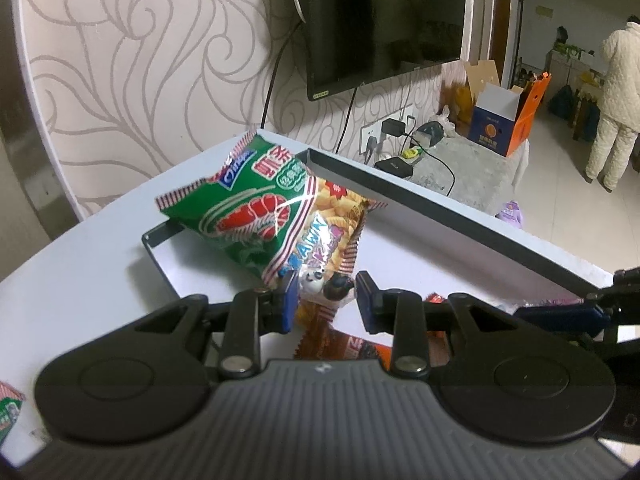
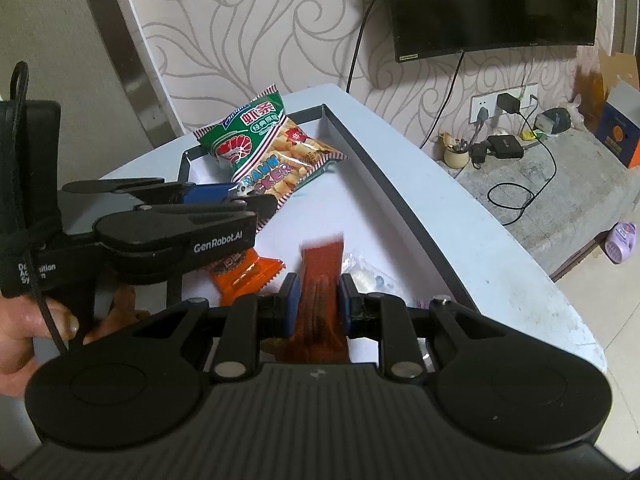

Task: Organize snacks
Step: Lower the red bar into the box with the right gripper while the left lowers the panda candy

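A black-rimmed white tray [image 1: 440, 196] [image 2: 384, 160] lies on the pale table. In it a green prawn-cracker bag [image 1: 244, 204] [image 2: 240, 136] lies on a yellow prawn-cracker bag [image 1: 332, 216] [image 2: 288, 160]. My left gripper [image 1: 326, 300] [image 2: 236, 200] is open, its fingers either side of the yellow bag's near corner. My right gripper [image 2: 318, 300] is shut on a red-brown snack bar [image 2: 322, 276], held upright over the tray. An orange snack packet [image 2: 244, 272] [image 1: 352, 348] lies in the tray under the left gripper. A clear wrapped snack [image 2: 368, 272] lies beside the bar.
Another green bag [image 1: 8, 408] lies on the table at the far left. A patterned wall and a black TV [image 1: 384, 20] stand behind. A low grey bench [image 2: 560, 184] with chargers and cables is to the right. A person [image 1: 616, 100] stands far right.
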Action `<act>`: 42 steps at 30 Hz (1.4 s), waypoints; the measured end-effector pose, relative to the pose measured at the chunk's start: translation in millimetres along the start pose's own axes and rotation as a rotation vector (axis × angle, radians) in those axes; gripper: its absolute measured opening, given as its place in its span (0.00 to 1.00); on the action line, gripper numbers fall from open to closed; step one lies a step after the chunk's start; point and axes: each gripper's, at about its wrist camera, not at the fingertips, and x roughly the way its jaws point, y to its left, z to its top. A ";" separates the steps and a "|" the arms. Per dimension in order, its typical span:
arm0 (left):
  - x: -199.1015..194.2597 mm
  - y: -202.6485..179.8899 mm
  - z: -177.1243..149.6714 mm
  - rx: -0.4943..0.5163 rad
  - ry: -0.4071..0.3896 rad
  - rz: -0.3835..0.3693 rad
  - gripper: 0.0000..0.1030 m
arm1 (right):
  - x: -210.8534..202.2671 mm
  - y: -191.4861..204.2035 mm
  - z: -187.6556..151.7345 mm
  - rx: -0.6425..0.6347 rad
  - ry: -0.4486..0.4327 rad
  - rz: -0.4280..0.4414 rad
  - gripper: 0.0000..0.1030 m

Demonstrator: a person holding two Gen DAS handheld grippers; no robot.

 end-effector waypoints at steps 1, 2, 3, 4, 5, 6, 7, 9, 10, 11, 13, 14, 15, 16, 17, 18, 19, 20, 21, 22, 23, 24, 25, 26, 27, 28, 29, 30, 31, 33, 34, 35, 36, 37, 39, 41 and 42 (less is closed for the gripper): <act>0.1 -0.2 -1.2 0.001 0.002 0.000 0.34 | 1.2 0.1 0.5 -0.005 0.001 -0.001 0.24; 0.3 -0.7 -2.3 0.004 0.003 0.001 0.34 | 2.6 0.1 0.7 -0.010 0.003 -0.002 0.24; 0.6 -0.9 -3.1 0.005 0.006 0.001 0.34 | 4.5 -0.6 0.9 -0.012 0.005 -0.004 0.24; 0.8 -1.4 -3.8 0.005 0.009 0.000 0.34 | 5.9 -1.2 0.8 -0.013 0.008 -0.005 0.24; 1.1 -1.7 -4.2 0.006 0.011 -0.001 0.34 | 6.7 -1.7 0.6 -0.013 0.009 -0.006 0.24; 1.6 -1.6 -4.1 0.006 0.013 0.000 0.34 | 7.6 -2.3 0.6 -0.015 0.010 -0.006 0.24; 2.0 -1.7 -4.1 0.006 0.015 0.000 0.34 | 8.0 -2.0 0.7 -0.022 0.010 -0.009 0.24; 2.1 -1.3 -3.9 0.005 0.016 0.001 0.34 | 9.0 -1.1 1.4 -0.043 0.008 -0.022 0.24; 2.1 -1.6 -3.9 0.005 0.017 0.001 0.34 | 9.8 -1.2 2.1 -0.047 0.009 -0.024 0.24; 2.1 -1.7 -4.0 0.004 0.017 0.002 0.34 | 10.9 -1.9 2.9 -0.047 0.008 -0.028 0.24; 2.6 -2.4 -3.8 0.005 0.019 0.005 0.34 | 14.4 -4.0 4.8 -0.049 0.006 -0.044 0.24; 2.8 -2.7 -3.7 0.006 0.019 0.007 0.34 | 16.6 -5.6 6.3 -0.046 0.008 -0.047 0.24; 3.3 -2.4 -3.4 0.007 0.019 0.008 0.34 | 18.9 -7.7 8.2 -0.043 0.008 -0.050 0.24; 3.6 -2.5 -3.4 0.008 0.019 0.008 0.34 | 21.0 -9.0 10.5 -0.040 0.008 -0.057 0.24; 3.7 -2.3 -3.6 0.007 0.019 0.009 0.34 | 23.4 -10.0 12.6 -0.038 0.009 -0.061 0.24; 4.0 -2.4 -3.7 0.007 0.019 0.008 0.34 | 26.2 -10.1 14.2 -0.037 0.011 -0.062 0.24; 4.0 -2.5 -3.7 0.008 0.018 0.007 0.34 | 28.7 -9.6 15.5 -0.039 0.013 -0.065 0.24; 4.3 -2.5 -3.9 0.008 0.018 0.008 0.34 | 31.2 -9.2 16.6 -0.042 0.015 -0.068 0.24; 4.2 -2.5 -4.0 0.008 0.018 0.007 0.34 | 34.0 -8.7 17.4 -0.045 0.017 -0.071 0.24; 4.0 -2.6 -4.7 0.010 0.017 0.008 0.34 | 36.3 -8.5 18.4 -0.046 0.020 -0.073 0.24; 4.3 -2.9 -5.5 0.012 0.019 0.010 0.34 | 38.2 -8.2 19.0 -0.049 0.024 -0.074 0.24; 4.2 -3.1 -6.2 0.013 0.020 0.011 0.34 | 40.1 -7.2 18.7 -0.053 0.030 -0.074 0.24; 4.2 -3.2 -7.1 0.014 0.020 0.010 0.34 | 41.0 -6.9 18.0 -0.054 0.033 -0.073 0.24; 4.4 -3.4 -7.9 0.016 0.022 0.008 0.34 | 41.3 -7.0 16.6 -0.053 0.035 -0.073 0.24; 4.9 -3.5 -8.1 0.017 0.023 0.008 0.34 | 41.0 -7.9 14.6 -0.052 0.036 -0.072 0.24; 5.4 -3.7 -8.3 0.020 0.024 0.010 0.34 | 41.0 -7.4 13.9 -0.051 0.036 -0.072 0.24; 6.0 -3.6 -8.4 0.021 0.024 0.011 0.34 | 40.7 -7.2 13.6 -0.049 0.035 -0.072 0.24; 6.1 -3.6 -8.3 0.020 0.024 0.012 0.34 | 40.7 -7.1 14.1 -0.048 0.036 -0.072 0.24; 6.1 -3.6 -8.3 0.019 0.024 0.013 0.34 | 40.9 -6.5 14.6 -0.050 0.036 -0.073 0.24; 6.3 -4.2 -8.8 0.022 0.024 0.016 0.35 | 41.1 -6.4 14.9 -0.051 0.036 -0.075 0.24; 6.7 -4.1 -8.6 0.021 0.025 0.017 0.35 | 41.2 -6.4 14.5 -0.052 0.036 -0.075 0.24; 6.7 -4.0 -8.6 0.021 0.026 0.018 0.35 | 41.3 -5.6 14.4 -0.053 0.036 -0.077 0.24; 6.8 -4.2 -8.9 0.020 0.027 0.018 0.35 | 41.9 -5.1 14.4 -0.054 0.037 -0.076 0.24; 7.3 -4.5 -8.6 0.020 0.028 0.018 0.35 | 41.8 -5.1 14.5 -0.055 0.037 -0.076 0.24; 7.3 -4.8 -8.9 0.021 0.030 0.019 0.35 | 41.5 -5.2 14.5 -0.057 0.038 -0.077 0.24; 6.9 -4.7 -9.1 0.020 0.031 0.021 0.35 | 41.4 -5.1 14.5 -0.058 0.038 -0.077 0.24; 6.7 -4.6 -9.3 0.020 0.034 0.022 0.36 | 41.4 -5.1 14.5 -0.059 0.038 -0.078 0.24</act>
